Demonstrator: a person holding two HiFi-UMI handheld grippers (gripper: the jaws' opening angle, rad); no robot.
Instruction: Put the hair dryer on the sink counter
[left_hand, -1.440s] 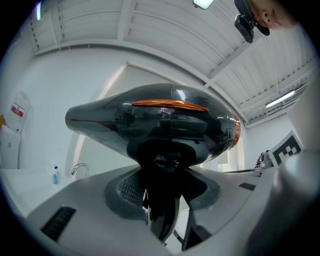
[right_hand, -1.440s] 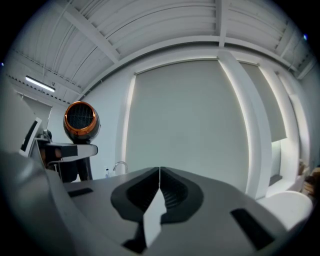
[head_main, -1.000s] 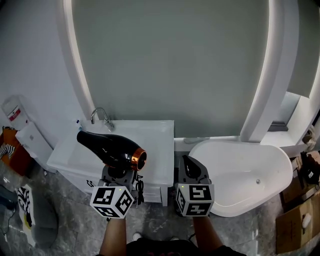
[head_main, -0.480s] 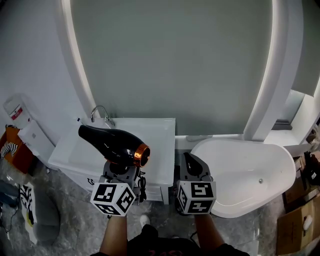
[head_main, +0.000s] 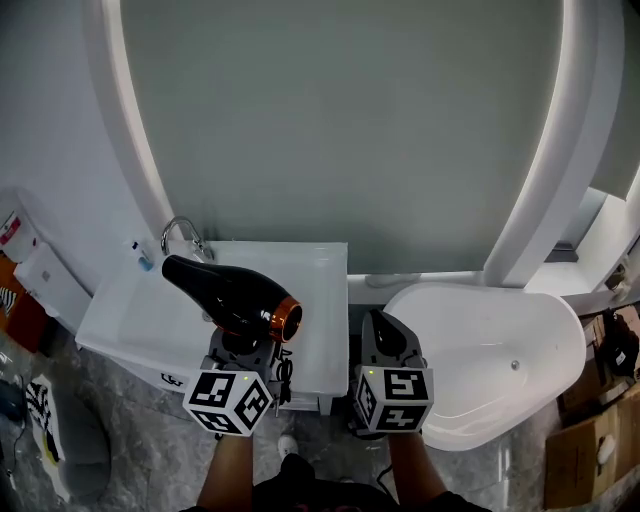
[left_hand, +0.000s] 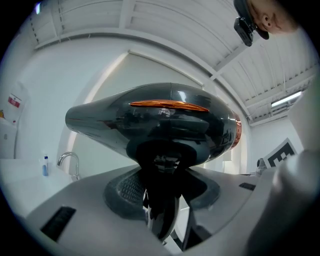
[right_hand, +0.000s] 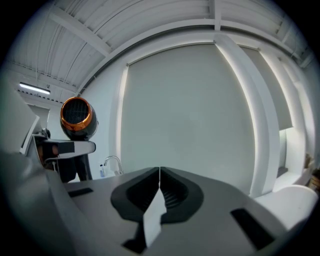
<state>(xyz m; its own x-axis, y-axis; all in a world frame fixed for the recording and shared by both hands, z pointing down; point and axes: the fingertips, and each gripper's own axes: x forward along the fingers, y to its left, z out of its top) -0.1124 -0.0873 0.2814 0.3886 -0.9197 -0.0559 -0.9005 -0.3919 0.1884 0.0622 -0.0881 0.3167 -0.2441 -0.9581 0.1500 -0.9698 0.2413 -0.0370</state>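
Now left gripper (head_main: 246, 346) clamps the hair dryer (head_main: 228, 297) near the sink (head_main: 122, 318); right gripper (head_main: 386, 338) sits closed, empty.

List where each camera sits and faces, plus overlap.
Head view: on person's head, steeply down at sink counter and bathtub; forearms, both grippers show.
Left gripper view: on left gripper, along jaws clamped on hair dryer handle; jaws show.
Right gripper view: on right gripper, along its shut, empty jaws toward arched wall panel.
Shared: hair dryer and tap in all three.
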